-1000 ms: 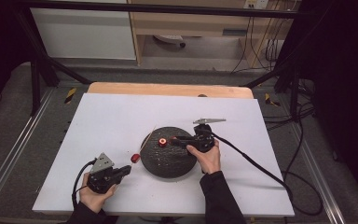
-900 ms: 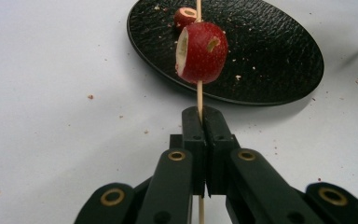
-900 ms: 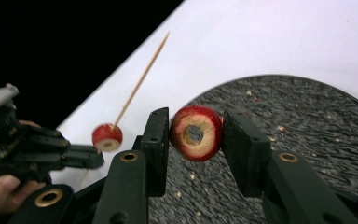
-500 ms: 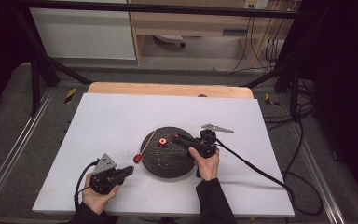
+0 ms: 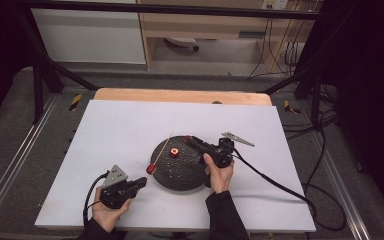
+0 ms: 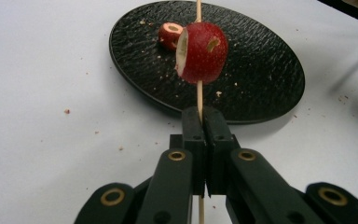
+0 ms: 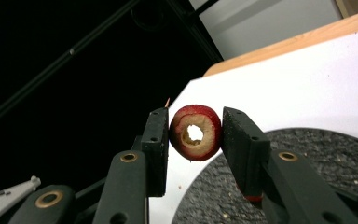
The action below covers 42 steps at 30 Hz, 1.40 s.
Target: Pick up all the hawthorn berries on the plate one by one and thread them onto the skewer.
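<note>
Two tools: left (image 6: 200, 121) pinches skewer (image 6: 199, 95), right (image 7: 195, 133) grips ring (image 7: 196, 132).

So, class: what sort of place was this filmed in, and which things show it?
Probably a lab recording station, not a kitchen: a white table inside a black metal frame, loose cables on grey floor, and hand-held tools.

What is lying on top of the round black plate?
On the round black textured plate lies one small red fruit ring with a hole, plus scattered crumbs. A red fruit piece on a thin wooden skewer is in front of the plate, hiding part of its surface.
</note>
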Available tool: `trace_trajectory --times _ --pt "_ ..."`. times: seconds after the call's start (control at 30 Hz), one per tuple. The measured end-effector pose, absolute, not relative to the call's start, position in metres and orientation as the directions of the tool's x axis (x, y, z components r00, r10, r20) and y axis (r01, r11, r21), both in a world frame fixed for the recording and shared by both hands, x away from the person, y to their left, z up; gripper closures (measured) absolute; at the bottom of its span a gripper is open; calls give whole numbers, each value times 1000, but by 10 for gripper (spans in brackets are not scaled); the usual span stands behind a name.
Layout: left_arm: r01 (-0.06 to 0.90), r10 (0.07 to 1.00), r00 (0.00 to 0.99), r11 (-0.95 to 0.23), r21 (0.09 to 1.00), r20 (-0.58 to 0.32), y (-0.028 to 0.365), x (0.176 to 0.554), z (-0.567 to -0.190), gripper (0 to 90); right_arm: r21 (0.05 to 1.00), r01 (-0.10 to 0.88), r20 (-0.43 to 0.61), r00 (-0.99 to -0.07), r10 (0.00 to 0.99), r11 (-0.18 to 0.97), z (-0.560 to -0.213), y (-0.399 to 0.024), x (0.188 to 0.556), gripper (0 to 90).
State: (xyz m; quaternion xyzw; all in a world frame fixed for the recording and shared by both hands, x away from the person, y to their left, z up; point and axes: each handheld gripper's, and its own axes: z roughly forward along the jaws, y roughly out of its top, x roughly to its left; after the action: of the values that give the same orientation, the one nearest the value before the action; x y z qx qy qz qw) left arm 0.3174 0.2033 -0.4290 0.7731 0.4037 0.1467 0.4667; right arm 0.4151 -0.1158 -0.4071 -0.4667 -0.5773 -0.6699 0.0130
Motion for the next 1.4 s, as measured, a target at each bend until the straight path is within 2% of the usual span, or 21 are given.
trace_trajectory --times 0.3,1.1,1.4 --pt "485 763 627 -225 845 -157 194 318 -427 884 733 528 680 -548 487 -429 -401 -118 418 630" --pt "469 736 657 -227 854 -165 161 320 -421 884 684 443 719 -540 437 -579 -397 -122 427 631" --pt "466 727 666 -232 854 -166 156 320 -420 884 672 444 729 -540 422 -592 -397 -122 428 631"
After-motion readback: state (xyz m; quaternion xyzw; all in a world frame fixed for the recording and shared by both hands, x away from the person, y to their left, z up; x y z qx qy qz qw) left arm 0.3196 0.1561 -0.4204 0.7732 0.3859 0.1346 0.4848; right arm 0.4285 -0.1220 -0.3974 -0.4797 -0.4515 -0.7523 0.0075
